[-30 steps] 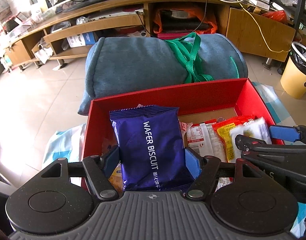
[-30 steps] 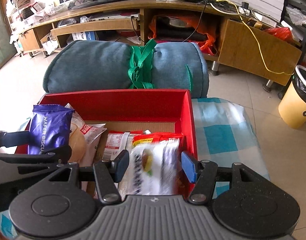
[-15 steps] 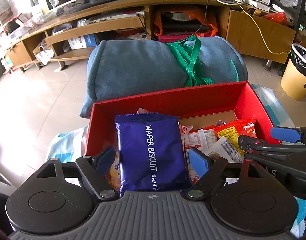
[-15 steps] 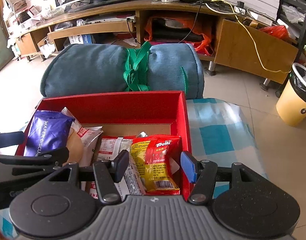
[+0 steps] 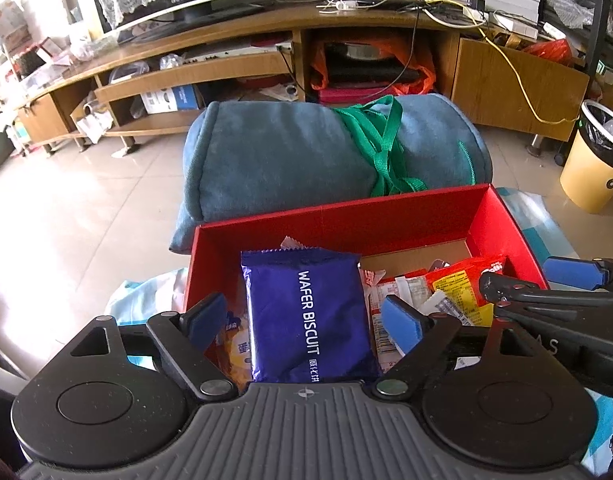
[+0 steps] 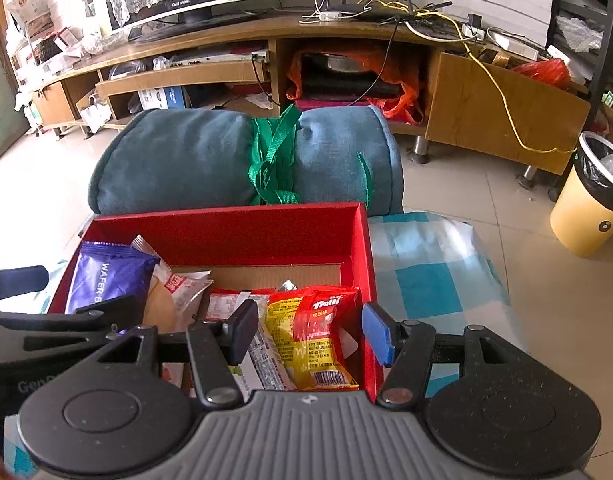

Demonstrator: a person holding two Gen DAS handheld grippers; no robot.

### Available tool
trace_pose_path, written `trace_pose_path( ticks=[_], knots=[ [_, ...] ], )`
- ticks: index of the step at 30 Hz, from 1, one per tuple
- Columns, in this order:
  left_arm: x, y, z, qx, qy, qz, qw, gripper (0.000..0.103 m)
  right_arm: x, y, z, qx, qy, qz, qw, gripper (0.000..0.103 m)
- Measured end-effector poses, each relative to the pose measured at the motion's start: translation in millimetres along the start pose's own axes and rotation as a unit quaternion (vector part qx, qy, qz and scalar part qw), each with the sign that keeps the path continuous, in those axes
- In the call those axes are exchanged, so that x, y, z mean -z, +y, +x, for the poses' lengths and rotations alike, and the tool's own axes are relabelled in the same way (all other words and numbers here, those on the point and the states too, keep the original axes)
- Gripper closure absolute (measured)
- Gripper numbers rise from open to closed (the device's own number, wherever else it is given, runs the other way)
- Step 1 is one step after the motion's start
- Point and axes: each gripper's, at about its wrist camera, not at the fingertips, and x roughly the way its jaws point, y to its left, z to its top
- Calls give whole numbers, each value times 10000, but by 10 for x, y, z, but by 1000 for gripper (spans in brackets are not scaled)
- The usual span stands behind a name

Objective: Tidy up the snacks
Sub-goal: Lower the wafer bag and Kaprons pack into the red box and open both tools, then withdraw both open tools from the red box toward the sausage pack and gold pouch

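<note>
Red cardboard box (image 5: 338, 216) on a blue-checked cloth (image 6: 426, 264), a rolled blue blanket (image 5: 290, 160) just behind its far wall. Inside, at the left end, a purple wafer biscuit pack (image 5: 310, 316) lying flat over an orange packet (image 5: 234, 348); at the right end, a red-and-yellow candy bag (image 6: 314, 332) against the side wall, with white-and-red wrappers (image 6: 226, 304) and a pale round biscuit pack (image 6: 162, 304) between. Bare cardboard floor (image 6: 274, 272) showing toward the back of the box.

Left gripper (image 5: 308, 320) spread wide either side of the wafer pack, blue pads clear of its edges, nothing clamped. Right gripper (image 6: 306, 332) likewise apart over the candy bag, no grip on it.

Judged well along: every snack in view already inside the box, none seen loose on the cloth. Possibly left: straightening the overlapping packs into neater rows, or fetching items beyond the edge of view; cannot tell from here whether any remain outside.
</note>
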Motion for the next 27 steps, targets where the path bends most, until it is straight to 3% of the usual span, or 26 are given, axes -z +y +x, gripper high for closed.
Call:
trace_pose_path(
  ticks=[7,16,20,24,27],
  knots=[
    [43,90,-140,169,-85,37,9998,10,36,59,-178,-73,-109,-114,9998,50],
    [388,253,-361,688,114,263,9972,8,254,213,-466,-195,-65,-481,9986,49],
    [577,270,-329,1004,388,415,9933,8,386,264,-563,-267,34,-590,9979,49],
    [752,192,-107,1406,813,746,9839,8,523,241,-589,-365,200,-575,9975,49],
    [848,144,99,1422,1107,979,9788,8,611,251,-566,-445,346,-652,9963,49]
  ],
)
